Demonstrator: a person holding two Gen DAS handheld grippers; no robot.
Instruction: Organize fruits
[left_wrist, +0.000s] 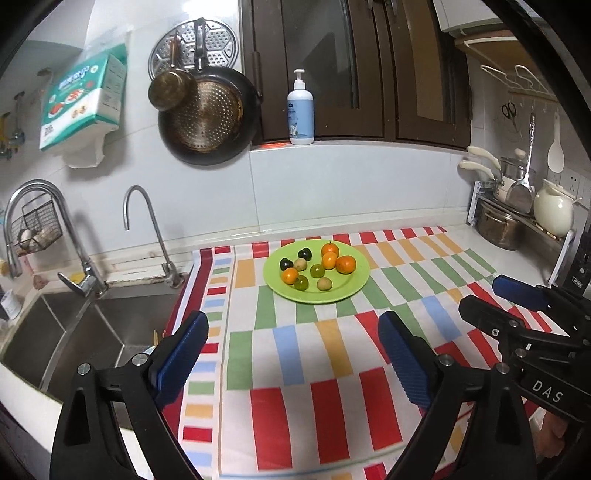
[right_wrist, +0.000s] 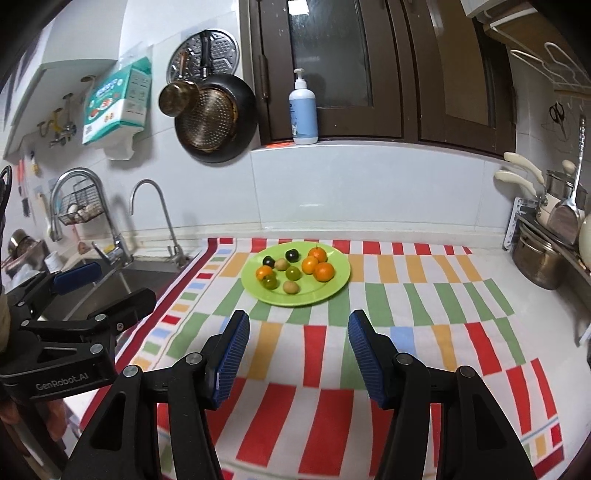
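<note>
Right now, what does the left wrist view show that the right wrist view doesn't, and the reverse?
Only the left wrist view shows the cream ceramic teapot whole on the rack and the white rice paddle on the wall. Only the right wrist view shows the yellow-handled taps on the far-left wall. Both show the round green plate with small orange, green and dark fruits on the striped cloth, and both grippers, left gripper and right gripper, empty and open.

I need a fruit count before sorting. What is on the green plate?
The green plate holds four orange fruits, two dark ones, two green ones and two tan ones. Anything beneath the clustered oranges stays hidden.
</note>
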